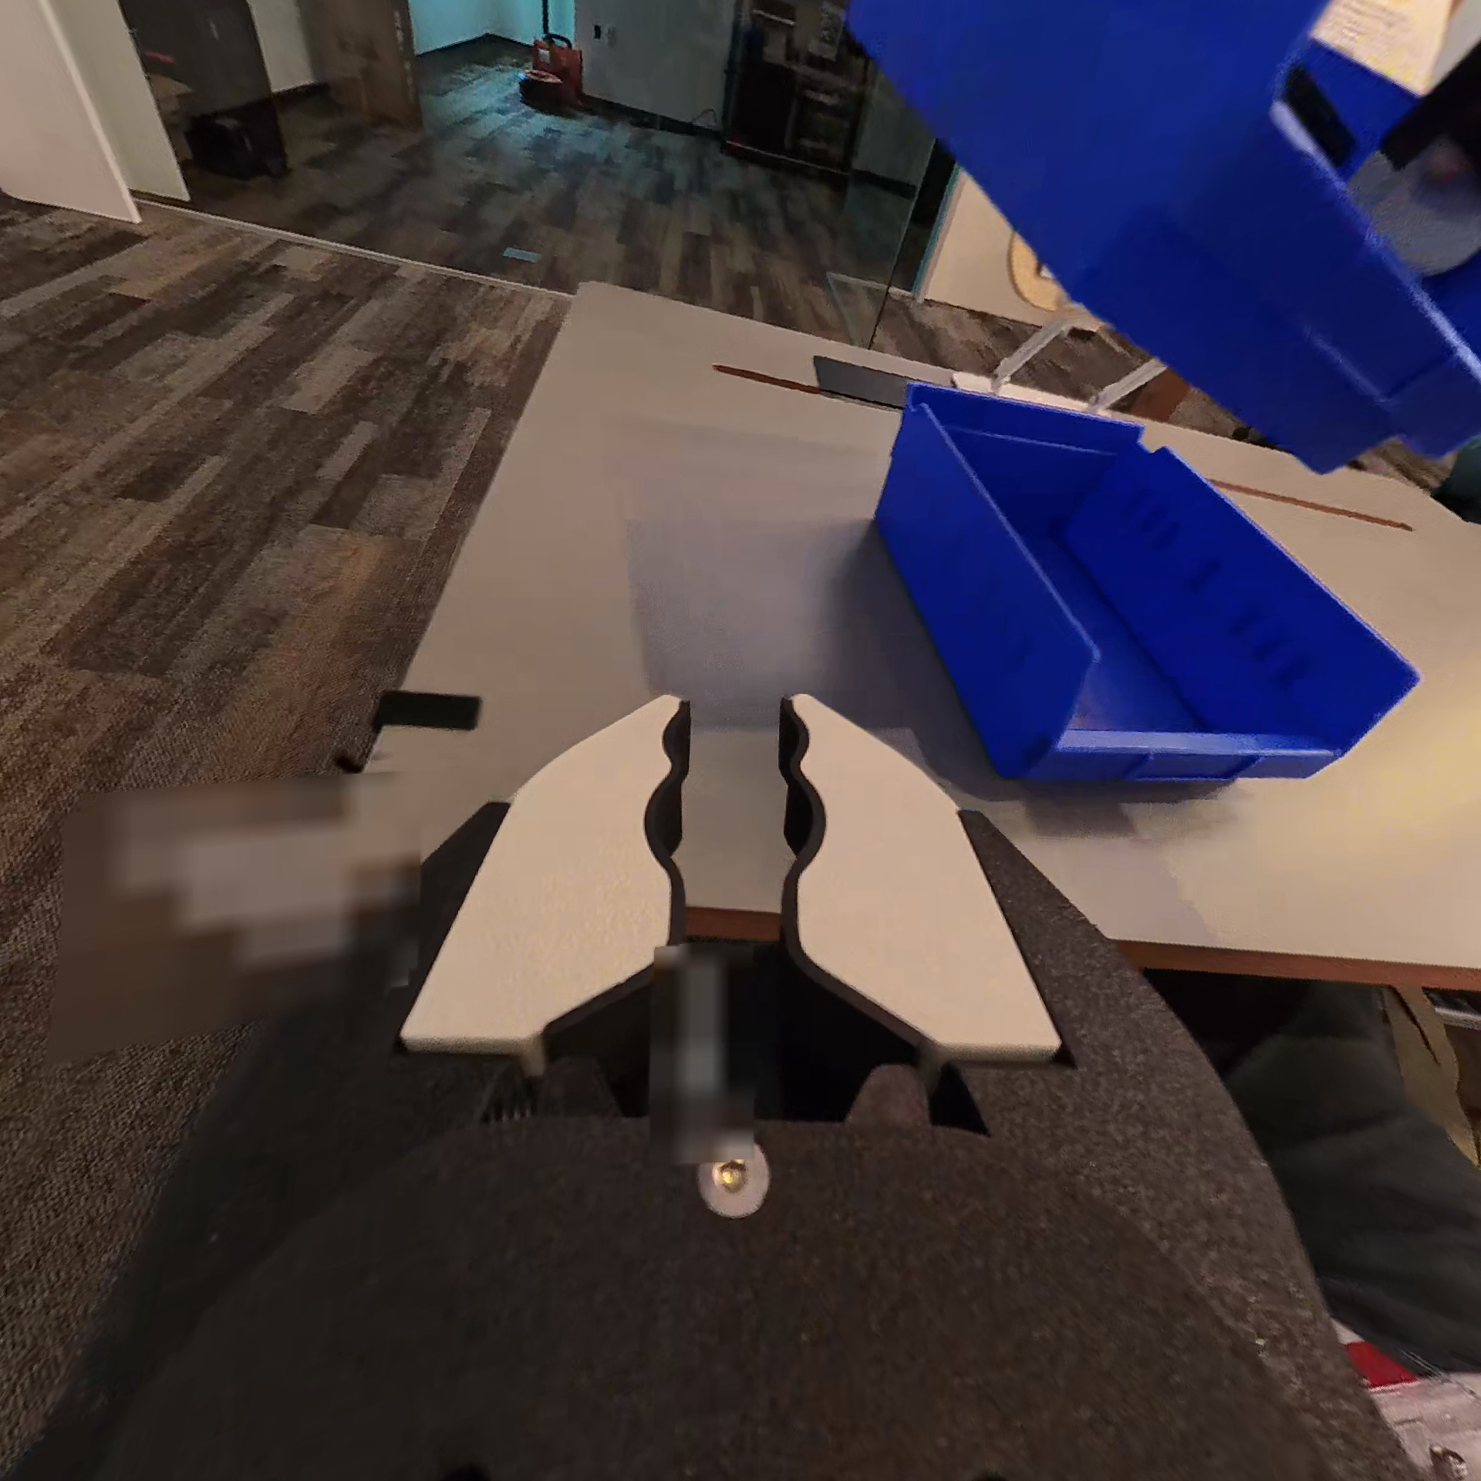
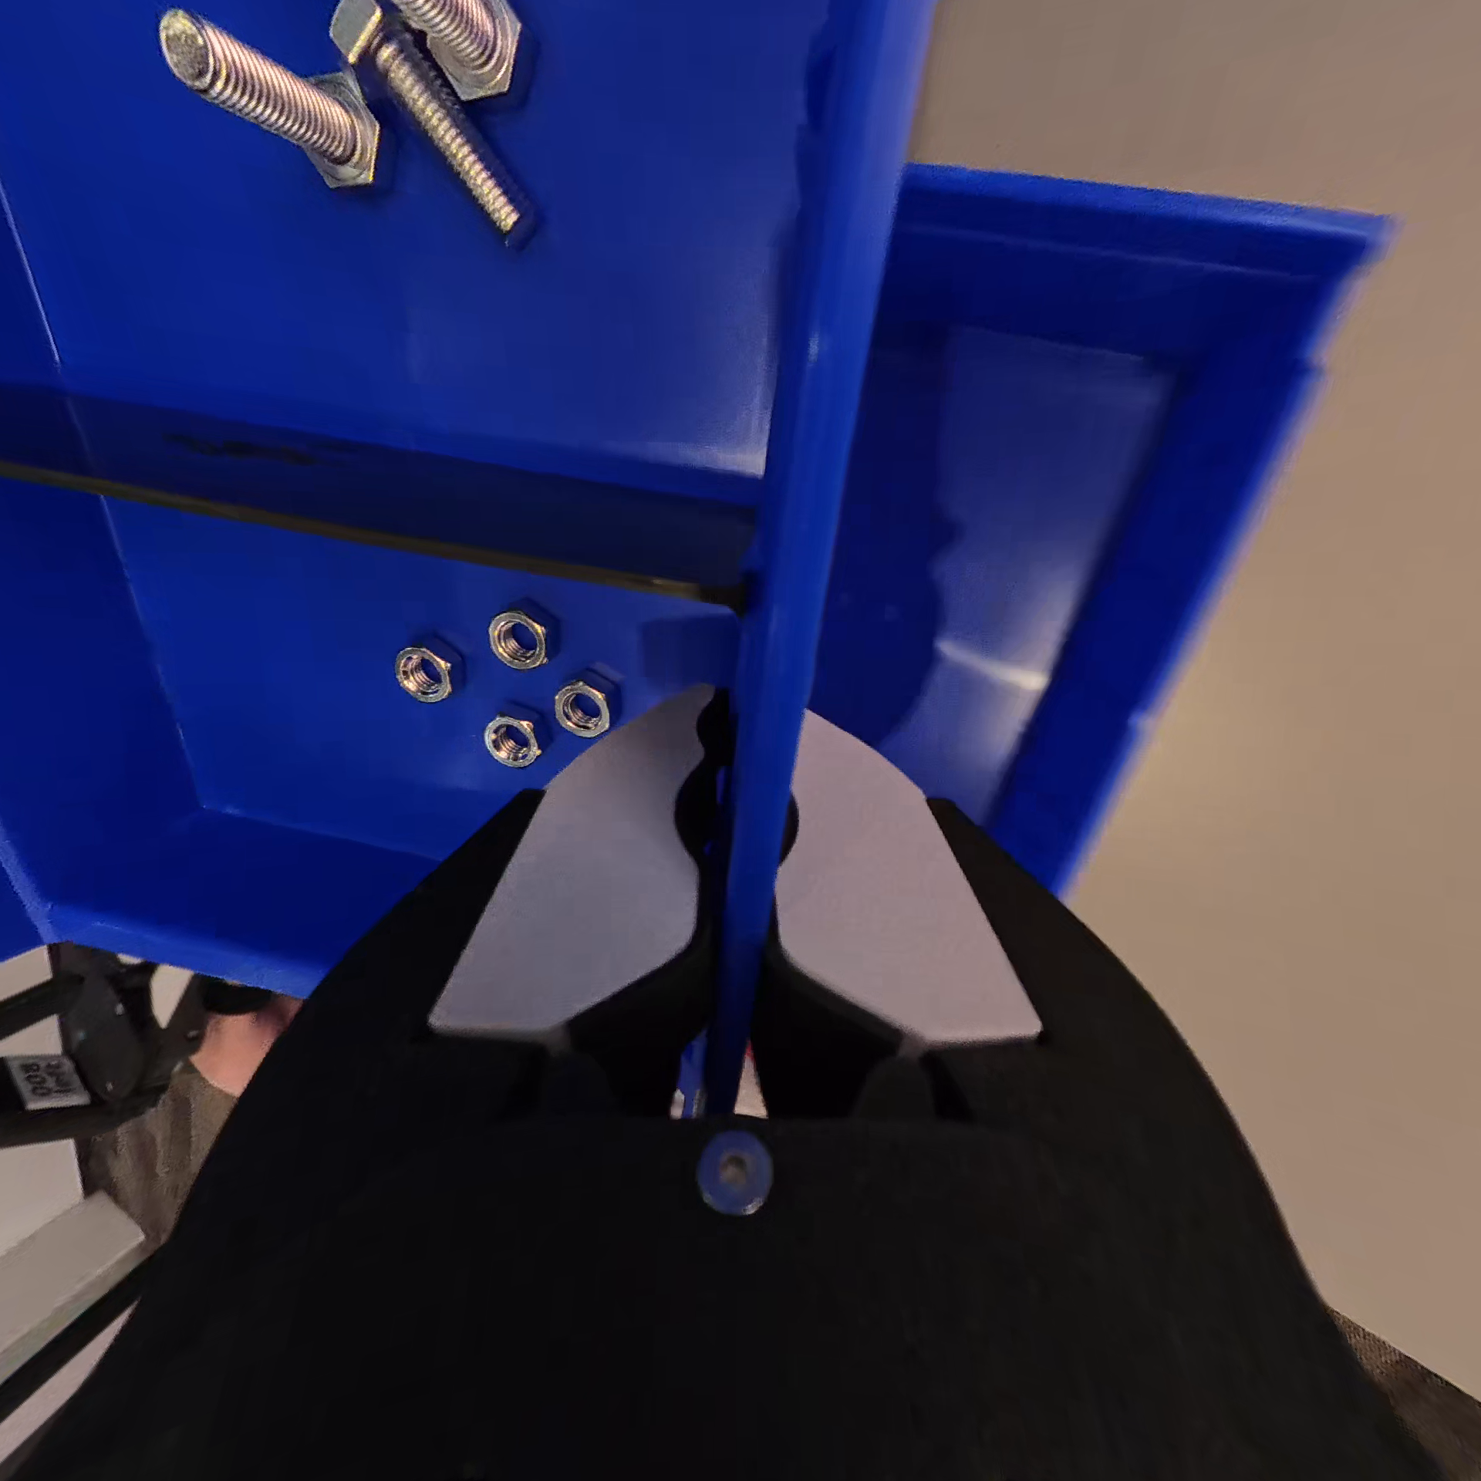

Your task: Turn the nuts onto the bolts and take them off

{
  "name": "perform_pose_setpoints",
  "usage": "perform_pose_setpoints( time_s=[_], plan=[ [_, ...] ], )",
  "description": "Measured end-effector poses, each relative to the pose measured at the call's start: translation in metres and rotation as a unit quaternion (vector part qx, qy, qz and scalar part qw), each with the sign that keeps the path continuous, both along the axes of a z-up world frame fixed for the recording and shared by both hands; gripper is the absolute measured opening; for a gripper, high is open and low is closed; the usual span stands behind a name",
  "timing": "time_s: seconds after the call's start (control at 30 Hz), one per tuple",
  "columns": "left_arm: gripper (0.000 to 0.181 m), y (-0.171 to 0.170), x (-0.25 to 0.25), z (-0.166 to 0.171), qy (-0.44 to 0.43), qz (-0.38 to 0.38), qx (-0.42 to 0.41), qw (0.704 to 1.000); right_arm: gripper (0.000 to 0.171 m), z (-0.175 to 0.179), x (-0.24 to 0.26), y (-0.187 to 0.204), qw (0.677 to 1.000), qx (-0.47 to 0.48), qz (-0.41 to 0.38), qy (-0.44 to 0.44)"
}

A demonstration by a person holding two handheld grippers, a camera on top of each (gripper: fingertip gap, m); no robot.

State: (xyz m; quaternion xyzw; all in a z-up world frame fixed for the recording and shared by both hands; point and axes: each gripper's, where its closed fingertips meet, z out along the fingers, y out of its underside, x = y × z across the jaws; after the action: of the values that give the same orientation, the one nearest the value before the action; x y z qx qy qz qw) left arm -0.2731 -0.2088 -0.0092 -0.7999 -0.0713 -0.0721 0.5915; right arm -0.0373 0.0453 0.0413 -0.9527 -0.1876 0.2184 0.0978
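Right gripper [image 2: 741, 769] clamped on side wall of lifted blue plastic divided bin [image 2: 401, 336]; four steel hex nuts [image 2: 506, 689] near, threaded steel bolts [image 2: 353, 104] far. Left gripper [image 1: 733, 721] narrowly parted, empty, above grey table [image 1: 641, 497], left of second blue bin [image 1: 1122, 593].

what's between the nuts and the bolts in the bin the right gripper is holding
A black divider crosses the bin between the nuts and bolts, seen in the right wrist view.
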Motion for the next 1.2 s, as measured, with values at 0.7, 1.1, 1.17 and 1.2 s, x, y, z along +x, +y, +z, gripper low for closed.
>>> perform_pose_setpoints(
  time_s=[0.7,1.1,1.17,1.2],
  plan=[
    [0.018,-0.06,-0.082,-0.026,-0.059,0.083,0.021,0.995,0.004,-0.158,-0.135,-0.046,0.992,-0.06,0.0,-0.114],
    [0.018,-0.051,-0.062,-0.019,-0.055,0.056,0.026,0.997,0.009,-0.179,-0.151,-0.052,0.991,-0.036,-0.025,-0.126],
    [0.018,-0.052,-0.063,-0.017,-0.055,0.058,0.031,0.996,0.01,-0.178,-0.151,-0.052,0.992,-0.034,-0.008,-0.123],
    [0.018,-0.053,-0.063,-0.016,-0.056,0.059,0.033,0.996,0.011,-0.177,-0.151,-0.054,0.992,-0.041,0.001,-0.122]
  ],
)
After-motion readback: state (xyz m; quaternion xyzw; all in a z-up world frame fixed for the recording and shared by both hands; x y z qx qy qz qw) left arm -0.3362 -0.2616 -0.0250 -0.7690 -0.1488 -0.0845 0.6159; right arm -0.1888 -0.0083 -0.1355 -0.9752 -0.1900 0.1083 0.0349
